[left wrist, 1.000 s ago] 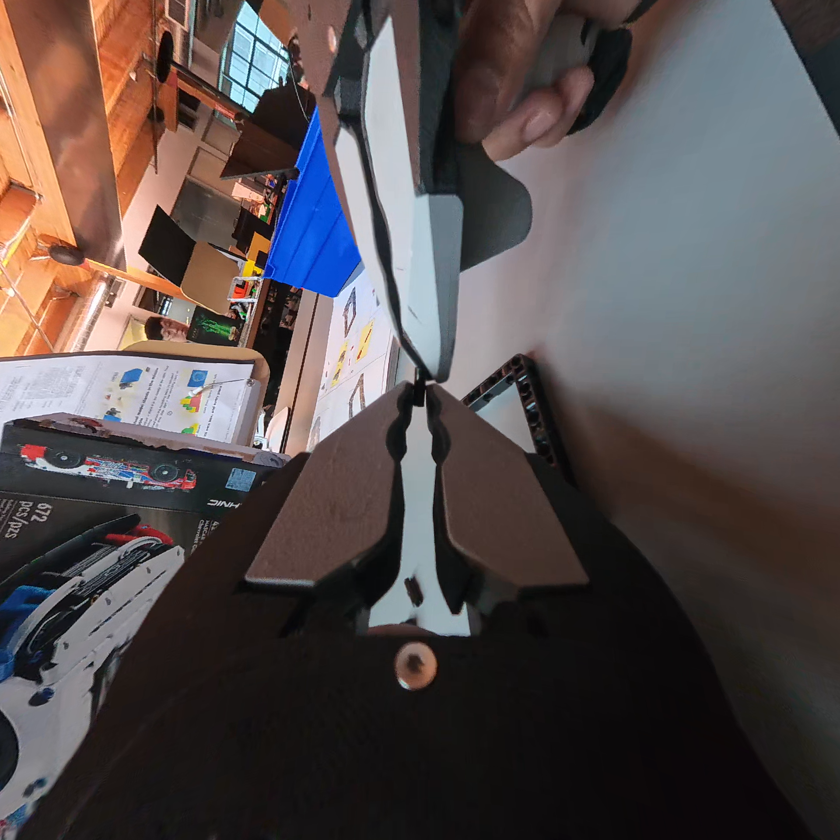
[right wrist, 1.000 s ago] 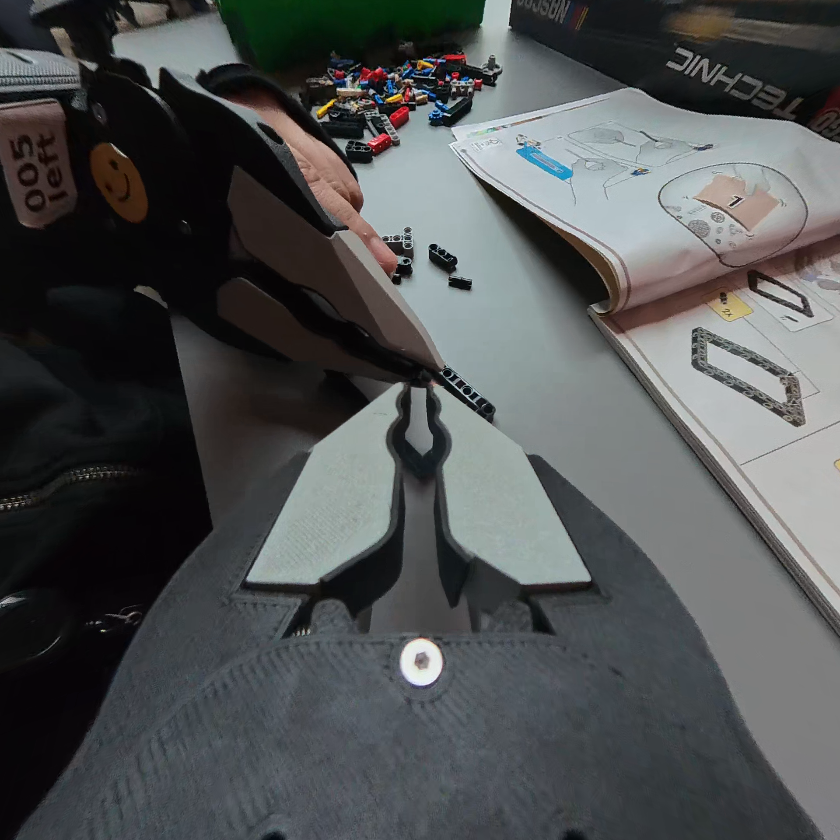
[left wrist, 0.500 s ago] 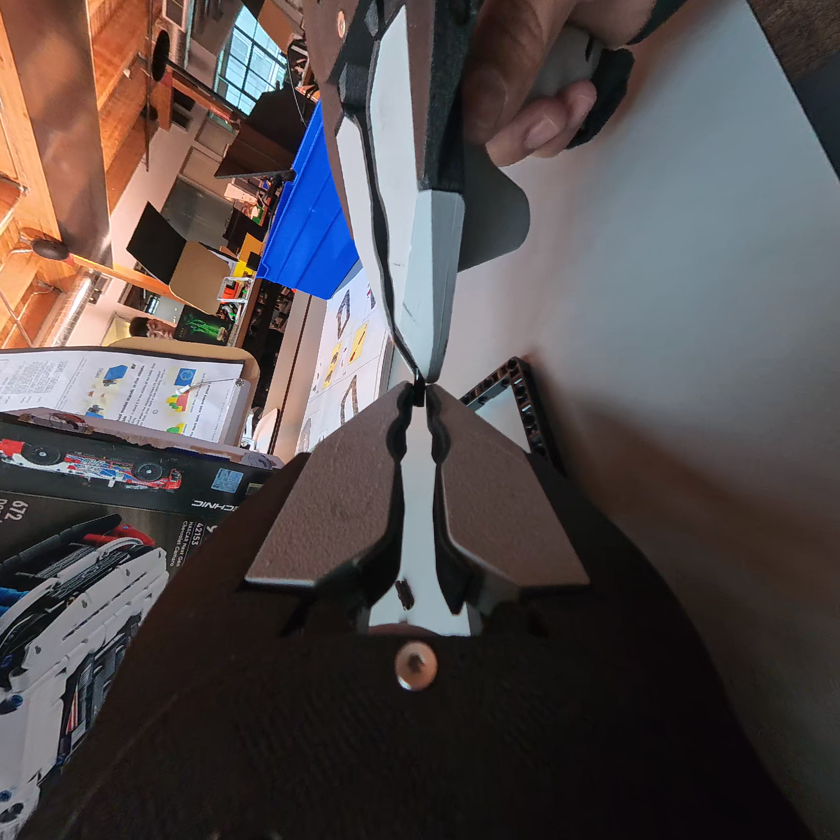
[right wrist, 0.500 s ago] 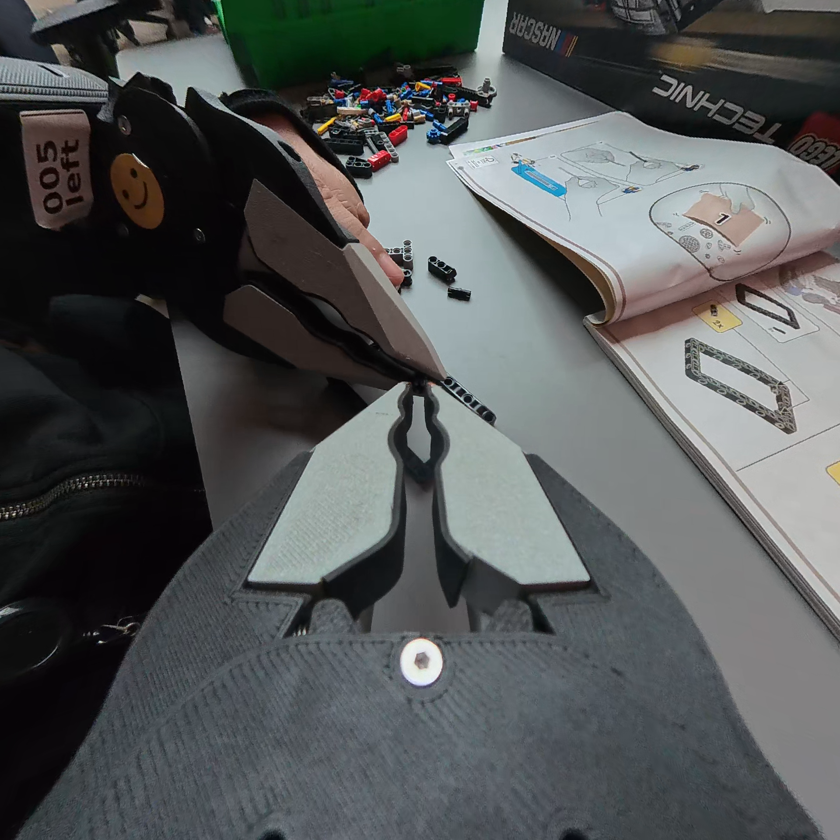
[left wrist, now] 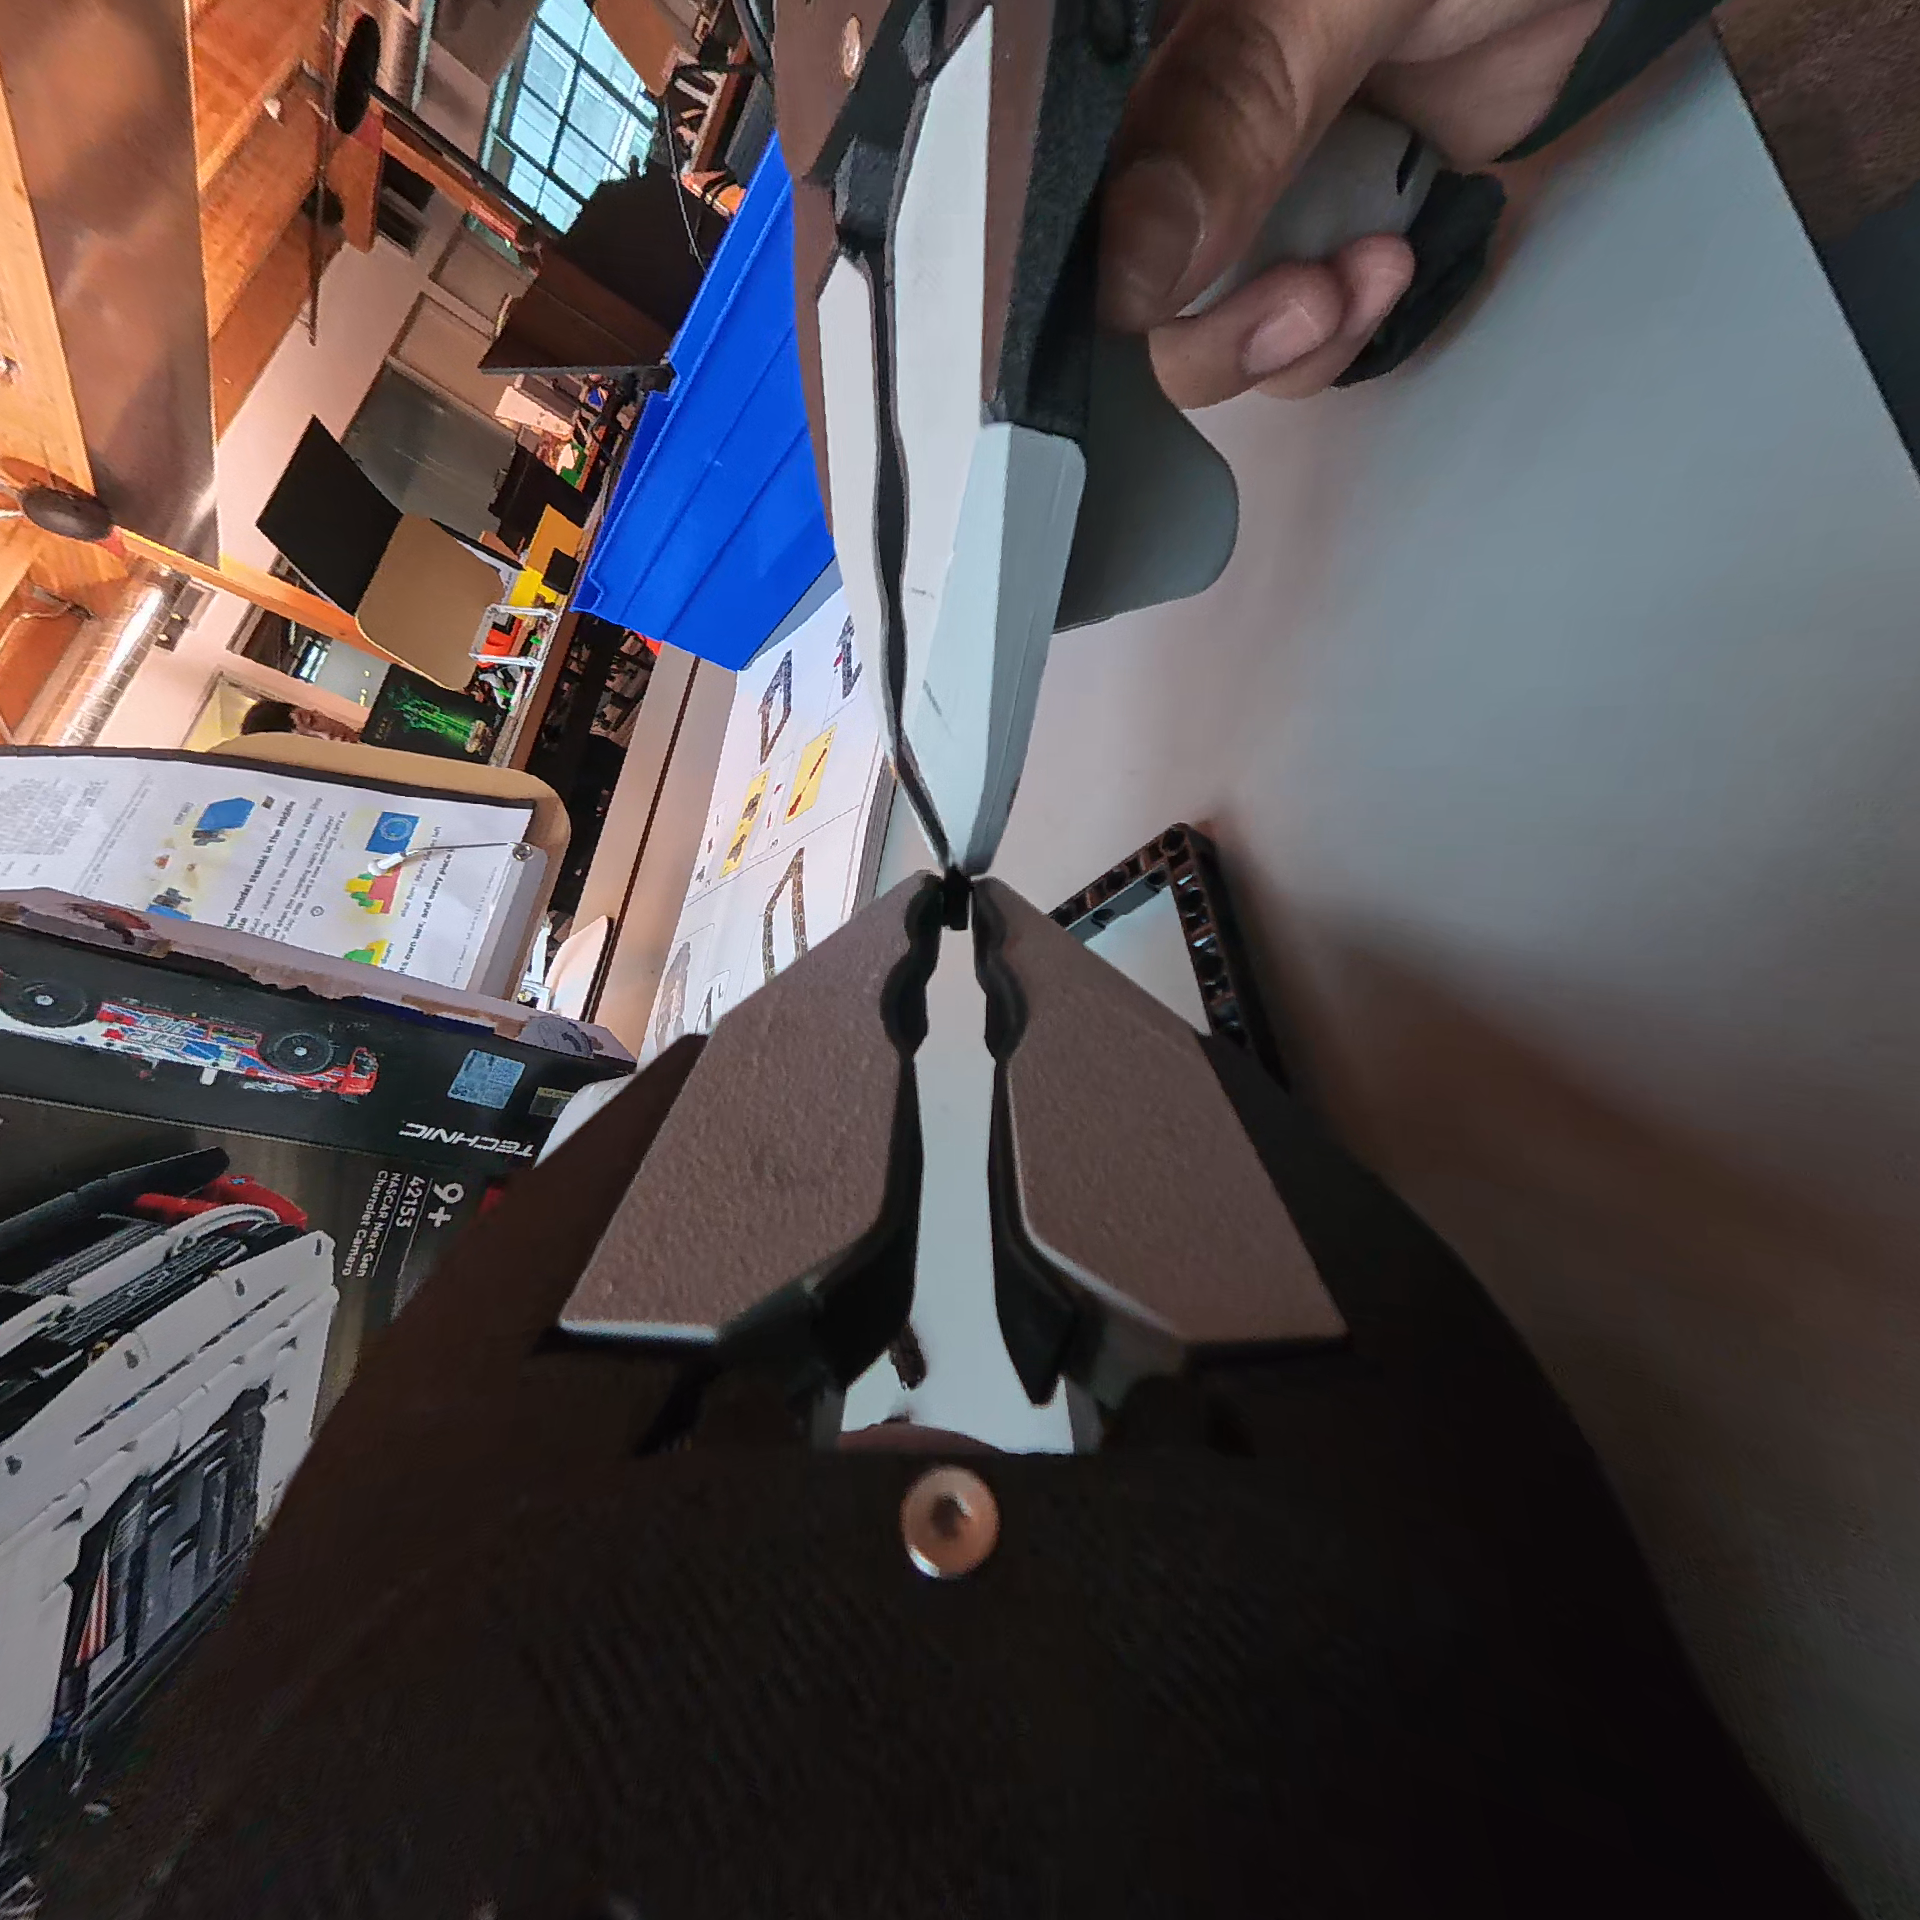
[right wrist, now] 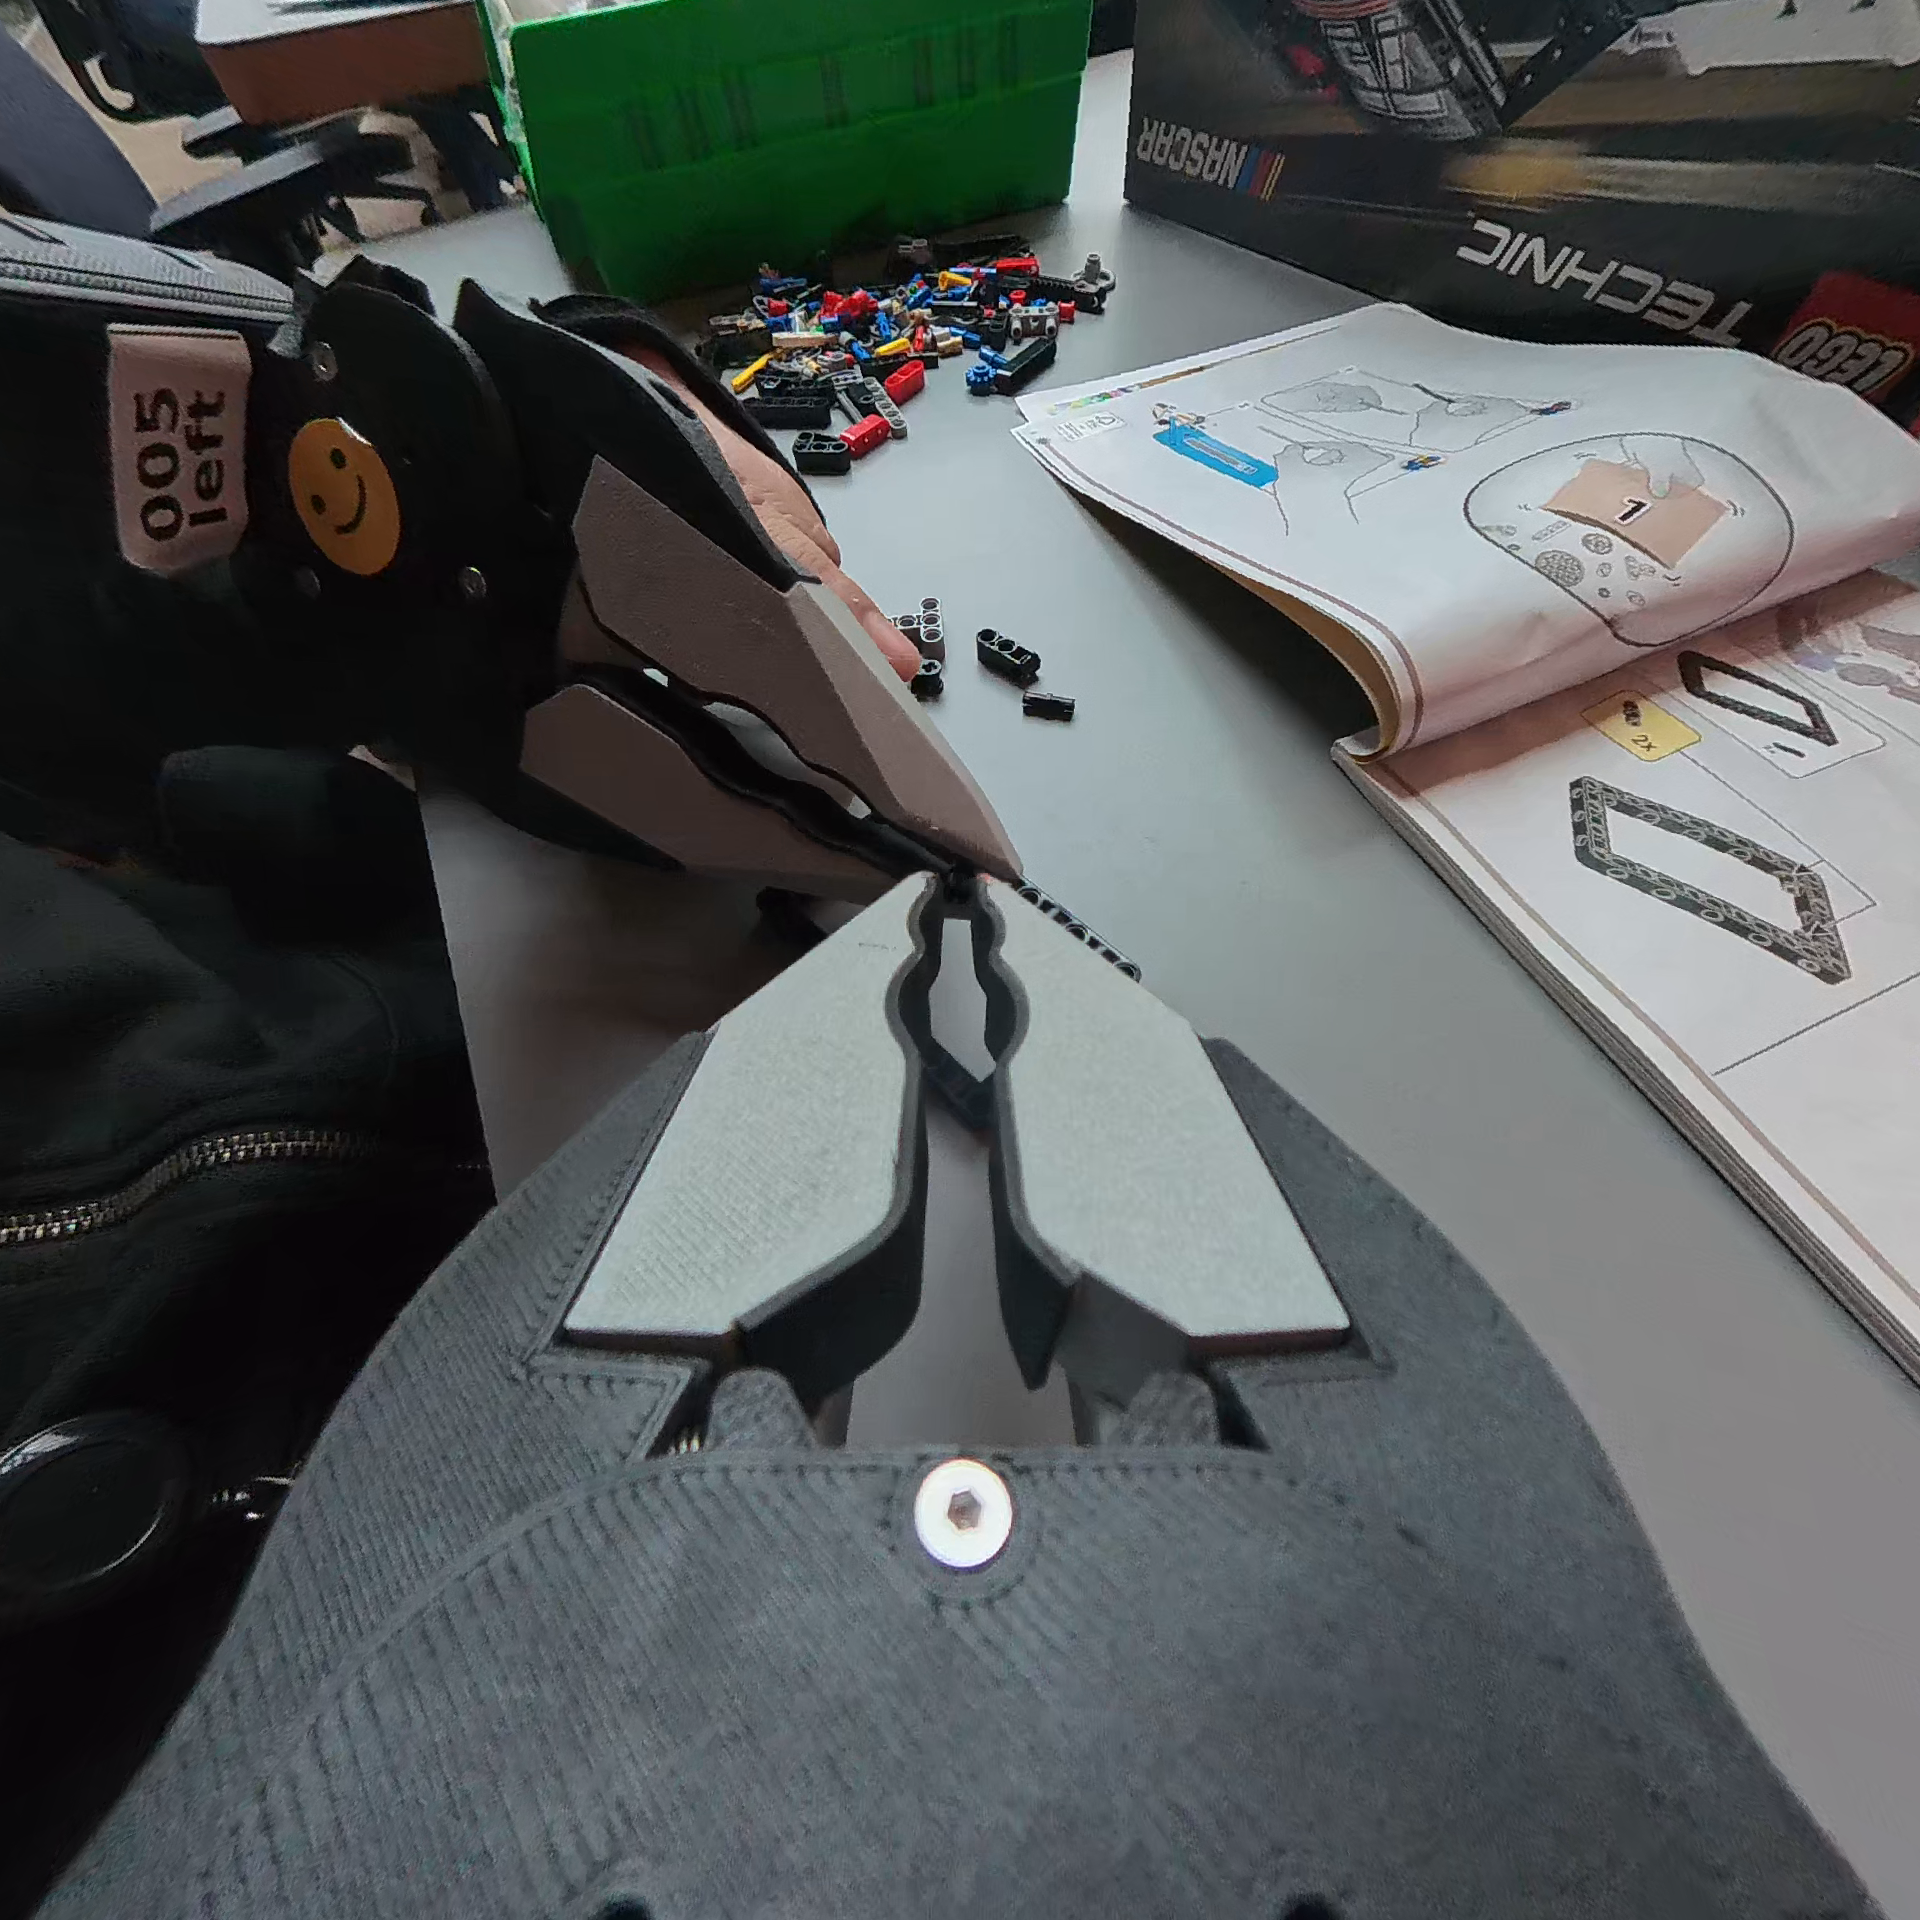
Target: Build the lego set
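Item: small black pin, pinched between the tips of both my grippers, which meet nose to nose. My left gripper is clenched on it; my right gripper closes on the same piece, though the exact contact is too small to tell.

Black frame: on the table at 2 o'clock of my left tips, just beside them, partly hidden by my fingers.

Loose parts: a mixed pile at 12 o'clock in the right view, well apart; three black pieces nearer.

Instruction booklet: open at 2 o'clock. Set box behind it; green bin at 12.

Surface: grey table. Room: blue bin, window, wooden beams.
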Demonstrator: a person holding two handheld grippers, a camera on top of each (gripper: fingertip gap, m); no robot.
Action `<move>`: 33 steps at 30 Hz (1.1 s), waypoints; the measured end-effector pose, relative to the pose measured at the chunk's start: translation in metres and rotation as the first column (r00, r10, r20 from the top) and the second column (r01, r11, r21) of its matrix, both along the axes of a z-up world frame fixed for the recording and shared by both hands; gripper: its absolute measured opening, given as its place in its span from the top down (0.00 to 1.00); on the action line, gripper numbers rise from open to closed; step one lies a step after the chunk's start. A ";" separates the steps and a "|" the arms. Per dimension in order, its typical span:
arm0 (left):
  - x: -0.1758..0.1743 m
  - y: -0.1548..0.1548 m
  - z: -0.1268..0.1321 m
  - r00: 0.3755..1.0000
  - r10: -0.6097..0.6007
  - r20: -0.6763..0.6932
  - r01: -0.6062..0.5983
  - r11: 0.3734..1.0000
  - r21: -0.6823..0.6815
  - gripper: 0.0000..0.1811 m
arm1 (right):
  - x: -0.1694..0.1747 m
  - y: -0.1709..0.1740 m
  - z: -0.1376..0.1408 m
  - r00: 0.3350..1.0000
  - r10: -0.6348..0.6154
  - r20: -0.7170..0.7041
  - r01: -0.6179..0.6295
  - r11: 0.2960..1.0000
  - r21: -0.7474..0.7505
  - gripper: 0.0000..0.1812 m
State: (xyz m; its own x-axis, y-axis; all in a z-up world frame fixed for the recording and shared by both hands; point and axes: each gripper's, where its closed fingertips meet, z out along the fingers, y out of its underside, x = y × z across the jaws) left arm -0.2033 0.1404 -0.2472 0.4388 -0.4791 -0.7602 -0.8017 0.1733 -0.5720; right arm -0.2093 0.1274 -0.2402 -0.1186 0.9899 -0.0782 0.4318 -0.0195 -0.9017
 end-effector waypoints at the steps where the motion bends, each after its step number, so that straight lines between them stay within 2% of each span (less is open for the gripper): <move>1: 0.000 0.000 -0.001 1.000 0.000 -0.003 0.000 1.000 -0.003 0.98 | 0.000 0.000 0.001 1.000 0.000 -0.004 0.000 1.000 -0.003 0.98; 19: 0.000 0.001 -0.003 1.000 0.012 0.012 -0.012 1.000 -0.022 0.98 | -0.001 0.001 -0.003 1.000 -0.014 0.007 0.014 1.000 0.003 0.99; 22: 0.001 0.001 -0.003 1.000 0.013 0.028 -0.012 0.999 -0.037 0.98 | 0.000 0.002 -0.003 1.000 -0.021 0.013 0.021 0.999 0.040 0.99; 25: -0.005 0.004 -0.011 0.998 0.053 0.034 -0.049 0.992 -0.112 0.92 | 0.003 0.010 -0.009 0.996 -0.073 0.052 0.067 0.991 0.112 0.99; 27: -0.012 0.006 -0.016 0.993 0.106 0.048 -0.095 0.978 -0.187 0.92 | 0.006 0.013 -0.013 0.994 -0.088 0.070 0.080 0.990 0.114 0.99; 31: -0.021 0.007 -0.028 0.973 0.204 0.106 -0.145 0.903 -0.405 0.91 | 0.009 0.018 -0.018 0.988 -0.124 0.094 0.116 0.989 0.090 0.99; 33: -0.024 0.006 -0.038 0.968 0.236 0.083 -0.166 0.854 -0.493 0.91 | 0.010 0.019 -0.019 0.984 -0.143 0.105 0.132 0.986 0.104 0.99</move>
